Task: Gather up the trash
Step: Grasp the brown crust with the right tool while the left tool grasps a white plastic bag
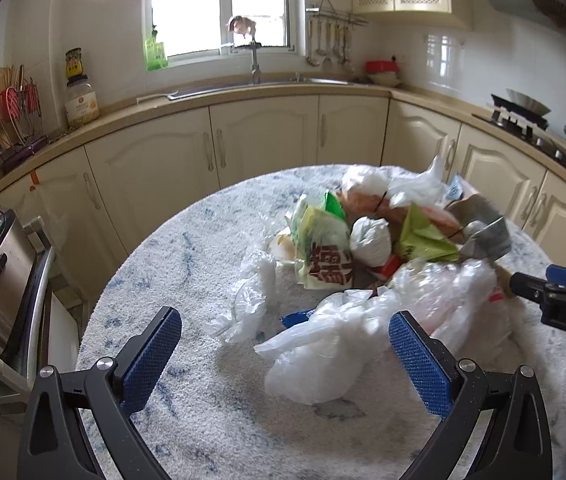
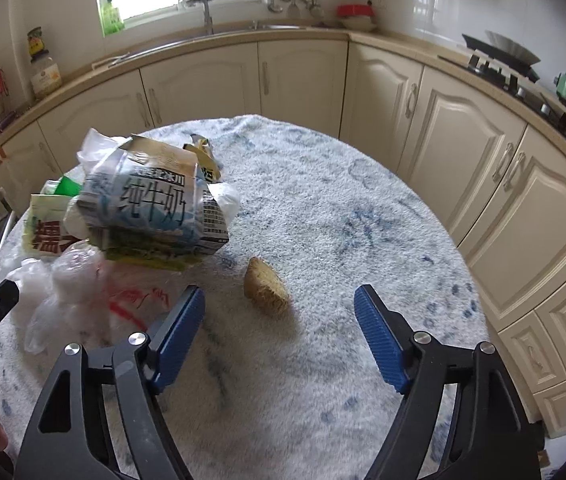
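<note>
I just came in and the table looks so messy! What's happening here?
A person holds two grippers over a round table to collect trash. The left gripper is open, nearing a white plastic bag. The right gripper is open near a small brown scrap, apart from the pile with the crushed milk carton. Nothing is picked up yet.

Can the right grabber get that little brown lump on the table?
Probably yes. The brown lump lies alone on the fuzzy table cover, just ahead of the right gripper, whose jaws are open with nothing between them. The trash pile sits off to one side.
</note>
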`<state>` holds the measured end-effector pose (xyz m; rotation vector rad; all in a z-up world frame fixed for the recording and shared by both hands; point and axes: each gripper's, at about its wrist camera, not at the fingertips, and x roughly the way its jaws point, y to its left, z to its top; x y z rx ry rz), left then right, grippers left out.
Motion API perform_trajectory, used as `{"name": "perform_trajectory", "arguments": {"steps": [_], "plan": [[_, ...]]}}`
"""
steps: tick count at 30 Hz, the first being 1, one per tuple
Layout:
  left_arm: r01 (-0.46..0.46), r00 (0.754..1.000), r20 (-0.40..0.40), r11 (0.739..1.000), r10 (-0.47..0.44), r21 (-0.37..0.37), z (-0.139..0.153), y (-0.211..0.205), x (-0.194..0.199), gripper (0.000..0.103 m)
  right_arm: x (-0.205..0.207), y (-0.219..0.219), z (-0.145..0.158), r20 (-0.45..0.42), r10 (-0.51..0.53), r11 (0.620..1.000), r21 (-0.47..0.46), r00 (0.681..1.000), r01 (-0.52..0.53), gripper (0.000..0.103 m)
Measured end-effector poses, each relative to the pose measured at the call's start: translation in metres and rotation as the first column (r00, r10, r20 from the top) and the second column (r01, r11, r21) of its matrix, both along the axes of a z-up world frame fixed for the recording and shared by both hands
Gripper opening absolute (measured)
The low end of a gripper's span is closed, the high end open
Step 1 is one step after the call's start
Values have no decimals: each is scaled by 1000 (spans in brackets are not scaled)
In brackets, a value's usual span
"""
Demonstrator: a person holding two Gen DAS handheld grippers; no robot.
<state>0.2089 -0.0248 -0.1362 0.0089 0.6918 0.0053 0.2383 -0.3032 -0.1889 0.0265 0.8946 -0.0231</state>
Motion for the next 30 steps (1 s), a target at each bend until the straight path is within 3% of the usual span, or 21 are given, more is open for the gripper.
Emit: {"name": "perform_trajectory", "arguments": {"steps": [3,5,7,11,17,23,30], "plan": [[34,999,-42,999,-34,-11,-9,0,14,102,12,2,-10,-27,13,1000,-7,1000,-13,75],[56,995,-86,998,-57,-11,-16,-1,23,99,20,3,-18,-48,24,1000,-9,999,-25,64],[82,990,-108,996,-86,-46,-18,2,30,87,25,3,-24,-65,32,999,-7,997,-33,54],[87,982,-161,991,-102,-101,-25,12,35,45,24,4,-23,-44,47,999,-3,998,-47,31],[80,981,-163,984,-106,-161,-28,28,21,45,13,0,-23,-34,46,999,15,998,-45,28],[79,985,-142,985,-101,-151,-22,34,-7,43,1,-5,-21,-18,47,997,54,999,-46,27],[115,991,-51,981,-124,-159,20,18,-47,42,-28,-20,-6,28,38,991,128,999,-41,27]]}}
